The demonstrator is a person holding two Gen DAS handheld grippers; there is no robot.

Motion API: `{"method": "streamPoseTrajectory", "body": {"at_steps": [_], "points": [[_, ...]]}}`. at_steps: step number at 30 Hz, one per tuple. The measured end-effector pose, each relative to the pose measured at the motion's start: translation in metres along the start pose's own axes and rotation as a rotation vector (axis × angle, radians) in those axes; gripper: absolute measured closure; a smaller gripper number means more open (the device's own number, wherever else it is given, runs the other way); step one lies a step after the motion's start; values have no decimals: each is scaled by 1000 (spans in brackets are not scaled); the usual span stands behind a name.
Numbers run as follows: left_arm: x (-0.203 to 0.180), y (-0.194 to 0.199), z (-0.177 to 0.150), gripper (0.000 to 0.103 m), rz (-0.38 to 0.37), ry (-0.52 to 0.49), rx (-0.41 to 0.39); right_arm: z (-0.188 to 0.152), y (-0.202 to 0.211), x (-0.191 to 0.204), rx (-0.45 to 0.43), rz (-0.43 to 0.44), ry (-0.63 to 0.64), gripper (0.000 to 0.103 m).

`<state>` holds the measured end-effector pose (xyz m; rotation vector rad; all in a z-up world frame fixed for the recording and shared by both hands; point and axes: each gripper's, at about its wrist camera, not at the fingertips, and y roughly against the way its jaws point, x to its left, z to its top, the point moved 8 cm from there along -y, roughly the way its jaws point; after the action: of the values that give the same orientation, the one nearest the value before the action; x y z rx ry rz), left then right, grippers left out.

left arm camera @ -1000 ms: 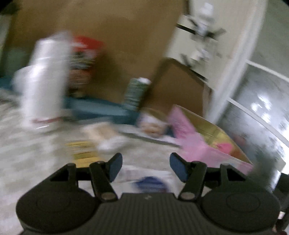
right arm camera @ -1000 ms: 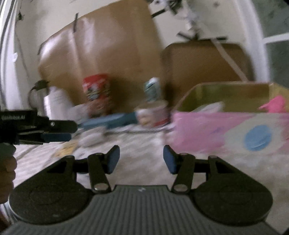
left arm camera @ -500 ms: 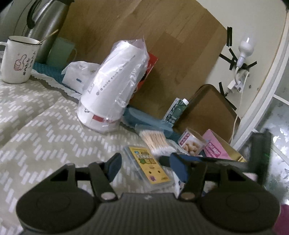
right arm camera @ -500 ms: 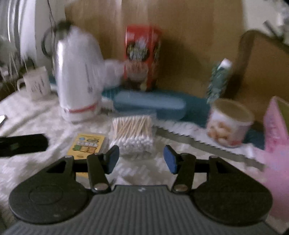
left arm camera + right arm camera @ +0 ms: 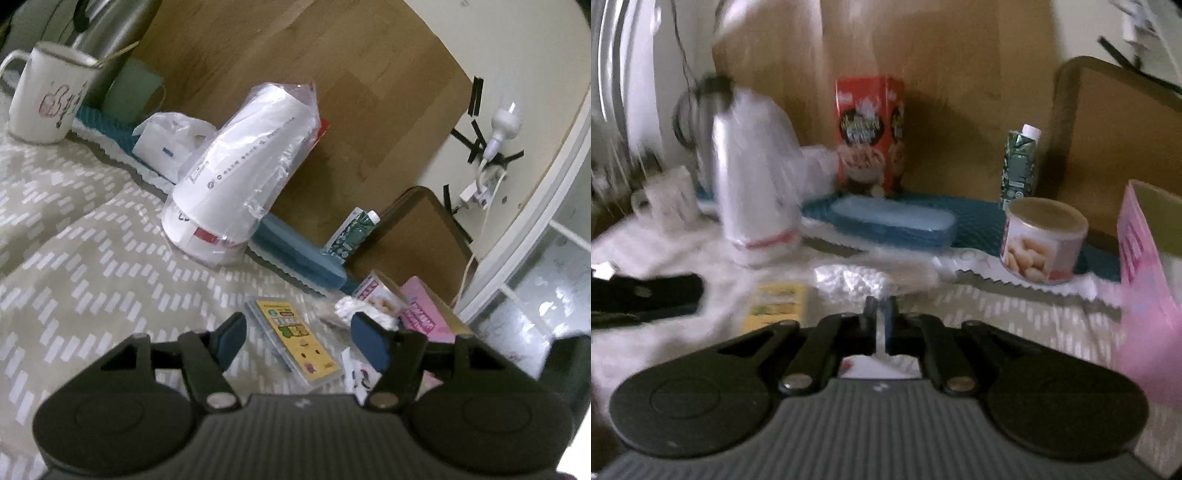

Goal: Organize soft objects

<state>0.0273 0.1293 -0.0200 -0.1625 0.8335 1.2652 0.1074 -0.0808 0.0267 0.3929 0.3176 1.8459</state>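
Grey cloth patterned with white dashes [image 5: 92,266] is covering the bench, and a big wooden board is leaning against the wall behind a row of clutter: a bagged stack of paper cups [image 5: 240,177], a red cereal box [image 5: 870,134], a blue case [image 5: 894,221], a green carton [image 5: 1019,162] and a snack tin [image 5: 1043,240].

Just ahead of the right gripper [image 5: 881,314] a bag of cotton swabs [image 5: 875,277] is lying on the cloth, beside a yellow card pack [image 5: 295,339]. That gripper's jaws are standing fully together, and through the motion blur I cannot tell whether any plastic is caught between them; the bag looks to be just beyond the tips. The left gripper [image 5: 295,338] is hovering over the card pack with its jaws opening and nothing between them.

Judging by the task, the swab bag is the soft thing being gone after, and the pink box [image 5: 1145,266] at the right edge is probably its destination. Doing this well likely means pinching a fold of loose plastic near the bag's top rather than squeezing the swabs, lifting slowly to confirm the hold, and keeping clear of the tin. The left gripper could be steadying the card pack so it is not dragged along.
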Motion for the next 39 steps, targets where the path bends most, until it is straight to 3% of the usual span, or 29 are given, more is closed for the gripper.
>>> {"method": "streamPoseTrajectory", "body": {"at_steps": [3, 6, 8, 11, 14, 17, 18, 20, 22, 26, 28, 29, 31, 32, 33, 34, 39], "points": [[8, 11, 1, 37, -28, 35, 13, 4, 34, 17, -89, 75, -21, 100], [13, 30, 5, 36, -24, 19, 12, 2, 63, 46, -146, 169, 40, 101], [13, 43, 5, 36, -19, -3, 12, -14, 72, 71, -114, 257, 100, 101], [10, 55, 1, 31, -7, -28, 23, -45, 66, 99, -17, 309, 204, 100], [5, 55, -8, 31, -7, -39, 61, -63, 57, 105, 63, 346, 213, 98], [-1, 47, -16, 31, -21, -50, 95, -49, 64, 90, -3, 315, 160, 85], [-4, 44, -17, 31, -30, -52, 102, -42, 66, 82, -29, 290, 138, 74], [-9, 39, -18, 23, -46, -59, 110, -34, 70, 66, -57, 247, 100, 64], [-16, 34, -19, 16, -52, -76, 109, -34, 71, 55, -53, 216, 76, 58], [-27, 22, -24, 16, -57, -125, 135, -46, 72, 49, -13, 210, 69, 41], [-27, 13, -31, 21, -54, -126, 162, -56, 67, 55, 29, 229, 90, 41], [-28, 8, -37, 38, -59, -122, 184, -61, 64, 59, 54, 234, 106, 41], [-34, 0, -50, 52, -76, -131, 228, -66, 53, 67, 90, 234, 128, 44], [-40, 1, -55, 51, -56, -165, 233, -67, 50, 69, 90, 237, 128, 50], [-45, 5, -56, 51, -36, -199, 218, -66, 46, 71, 69, 214, 134, 66], [-50, 9, -55, 51, -32, -221, 207, -64, 45, 70, 66, 178, 148, 70], [-73, 17, -48, 53, -98, -210, 194, -56, 67, 59, -17, 206, 117, 73]]}}
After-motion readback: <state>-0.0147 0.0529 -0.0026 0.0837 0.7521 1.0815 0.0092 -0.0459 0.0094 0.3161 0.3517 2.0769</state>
